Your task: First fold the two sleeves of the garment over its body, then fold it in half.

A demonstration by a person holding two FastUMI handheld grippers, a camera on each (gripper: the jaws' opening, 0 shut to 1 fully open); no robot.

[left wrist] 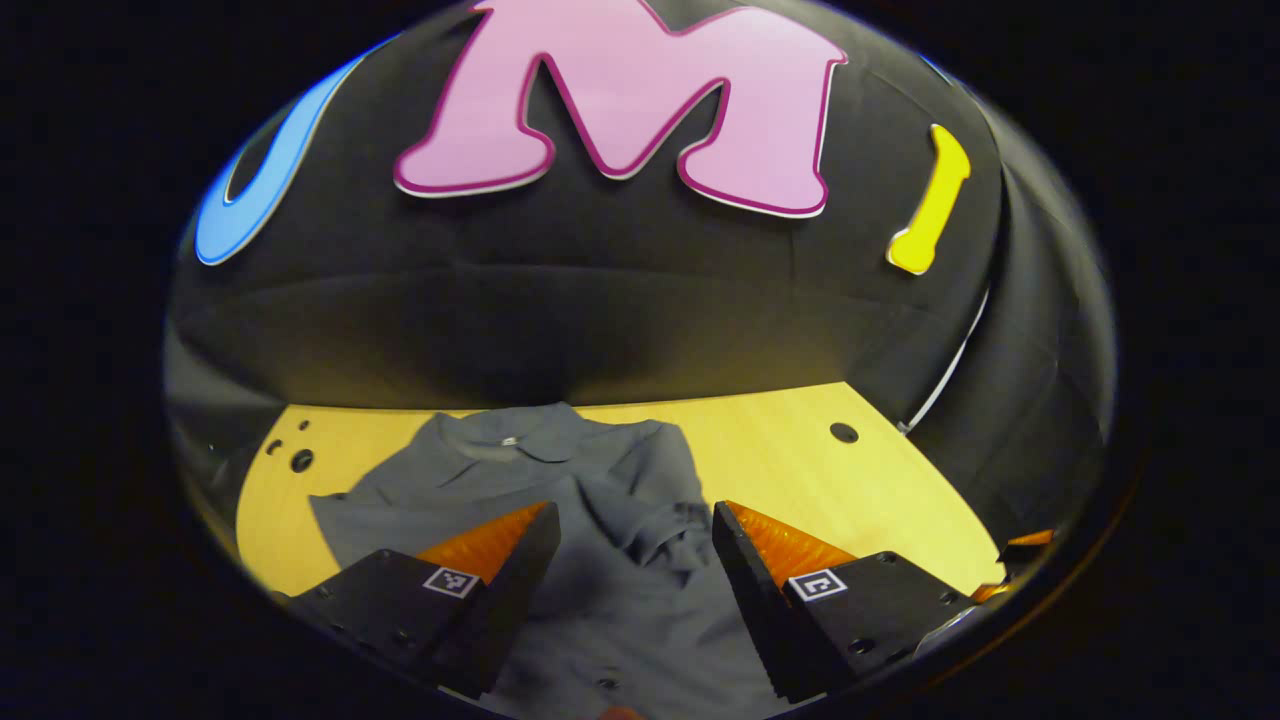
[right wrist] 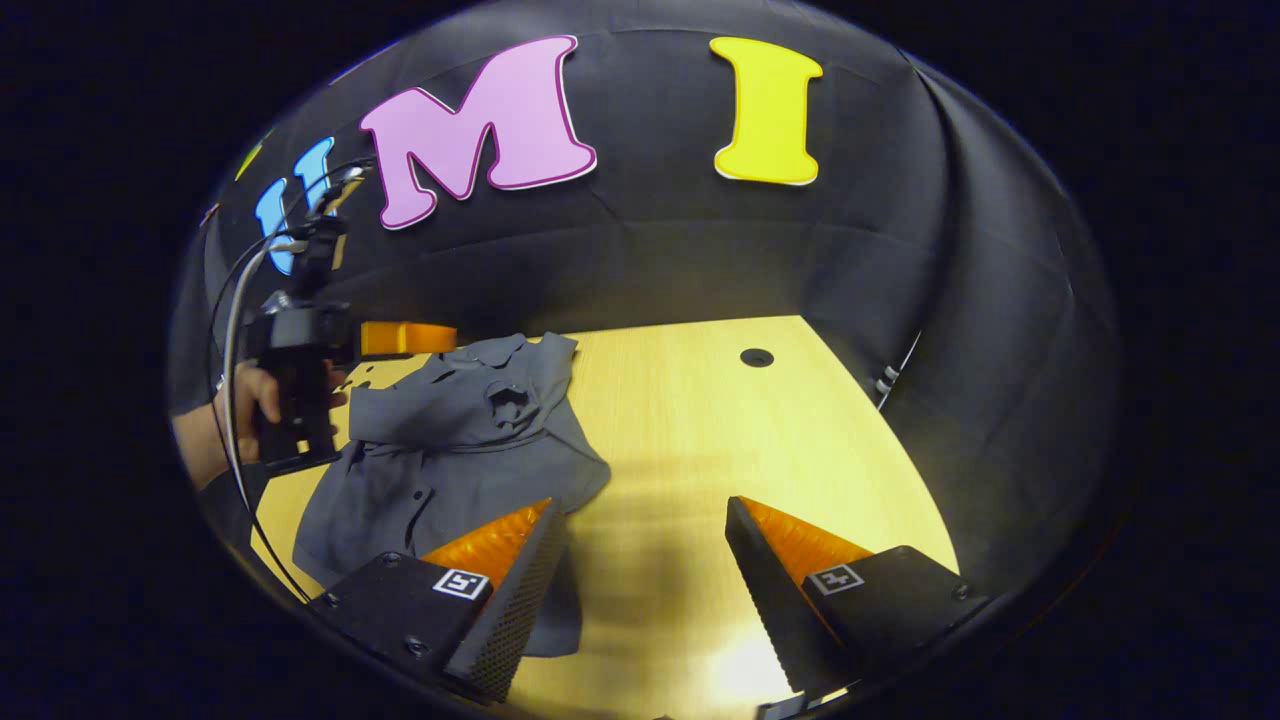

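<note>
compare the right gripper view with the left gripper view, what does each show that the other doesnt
Right gripper view: a hand holding the left gripper above the shirt's far side.
Left gripper view: the shirt's collar head-on, and a cluster of holes at the table's far left.
Both: the grey shirt spread on the wooden table, and open fingers.

A grey collared shirt (left wrist: 600,520) with a buttoned front lies face up on the pale wooden surface (left wrist: 800,450), collar toward the far wall. One sleeve is folded in across the chest in rumpled creases; the other spreads flat to the side. Its lower hem lies nearest the viewer.
</note>
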